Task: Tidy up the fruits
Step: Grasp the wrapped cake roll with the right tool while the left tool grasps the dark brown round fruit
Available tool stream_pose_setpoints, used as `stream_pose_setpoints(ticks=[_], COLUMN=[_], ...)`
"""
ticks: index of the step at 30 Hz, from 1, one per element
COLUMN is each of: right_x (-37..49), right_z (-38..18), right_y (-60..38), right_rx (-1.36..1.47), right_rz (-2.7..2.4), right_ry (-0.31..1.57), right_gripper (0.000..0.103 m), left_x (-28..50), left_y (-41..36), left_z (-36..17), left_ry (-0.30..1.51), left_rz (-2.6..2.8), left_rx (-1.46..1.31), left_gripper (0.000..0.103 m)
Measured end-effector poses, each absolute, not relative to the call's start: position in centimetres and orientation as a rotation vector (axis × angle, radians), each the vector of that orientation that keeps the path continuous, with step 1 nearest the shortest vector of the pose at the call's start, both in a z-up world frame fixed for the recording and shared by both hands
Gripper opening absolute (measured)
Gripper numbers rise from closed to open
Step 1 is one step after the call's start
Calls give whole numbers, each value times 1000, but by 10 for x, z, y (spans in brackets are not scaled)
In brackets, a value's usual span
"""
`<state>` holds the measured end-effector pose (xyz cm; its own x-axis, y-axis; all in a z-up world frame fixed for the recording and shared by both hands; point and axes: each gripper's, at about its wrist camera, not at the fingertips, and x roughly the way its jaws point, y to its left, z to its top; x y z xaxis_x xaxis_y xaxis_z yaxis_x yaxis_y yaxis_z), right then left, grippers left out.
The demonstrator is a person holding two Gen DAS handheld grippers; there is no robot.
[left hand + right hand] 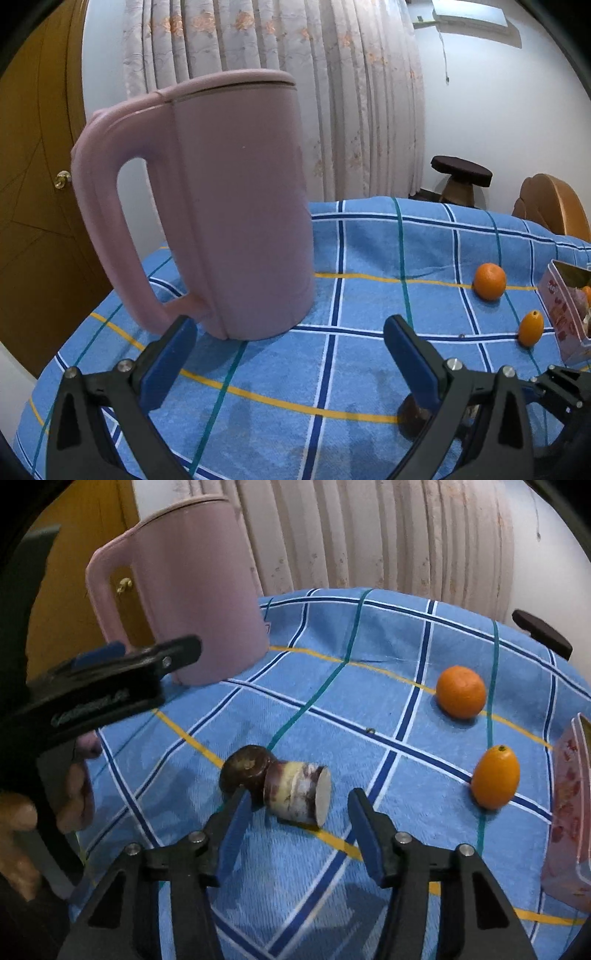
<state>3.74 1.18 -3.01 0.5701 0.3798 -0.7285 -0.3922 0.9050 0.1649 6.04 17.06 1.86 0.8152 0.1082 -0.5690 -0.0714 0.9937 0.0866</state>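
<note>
I hold both grippers released and empty, the right gripper [297,812] straddling the toppled sugarcane piece [295,794] for pickup, the left gripper [288,354] idle beside the pink jug [221,203].

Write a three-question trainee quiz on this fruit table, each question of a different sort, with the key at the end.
1. True or false: the right gripper is shut on the round orange.
2. Multiple choice: the brown and cream piece in front of the right gripper is A) standing upright, B) lying on its side, C) inside the pink box.
3. Fill in: the left gripper points toward the pink ____ on the blue checked cloth.

Key
1. False: its fingers are open, and that orange lies apart, beyond the oval orange fruit.
2. B
3. kettle
</note>
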Motion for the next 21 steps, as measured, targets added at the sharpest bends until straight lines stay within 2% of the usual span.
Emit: stream_pose_setpoints(ticks=[1, 3, 7, 13, 14, 21], right_x=[38, 40, 39, 44, 46, 36], right_z=[-30, -31, -35, -38, -39, -27], right_y=[10, 5, -2, 19, 19, -26], right_rx=[-9, 18, 41, -78, -76, 84], right_rz=[445, 441, 450, 388, 389, 373], right_ry=[853, 857, 869, 880, 878, 827], right_gripper=[40, 39, 38, 38, 36, 33], left_x=[60, 60, 60, 61, 60, 56], left_y=[171, 172, 173, 167, 166, 153], left_z=[19, 19, 19, 17, 17, 15], left_ry=[612, 617, 624, 630, 631, 656], left_rz=[96, 98, 87, 67, 57, -63], left_rx=[61, 56, 51, 73, 71, 91], left_gripper=[103, 103, 103, 103, 103, 103])
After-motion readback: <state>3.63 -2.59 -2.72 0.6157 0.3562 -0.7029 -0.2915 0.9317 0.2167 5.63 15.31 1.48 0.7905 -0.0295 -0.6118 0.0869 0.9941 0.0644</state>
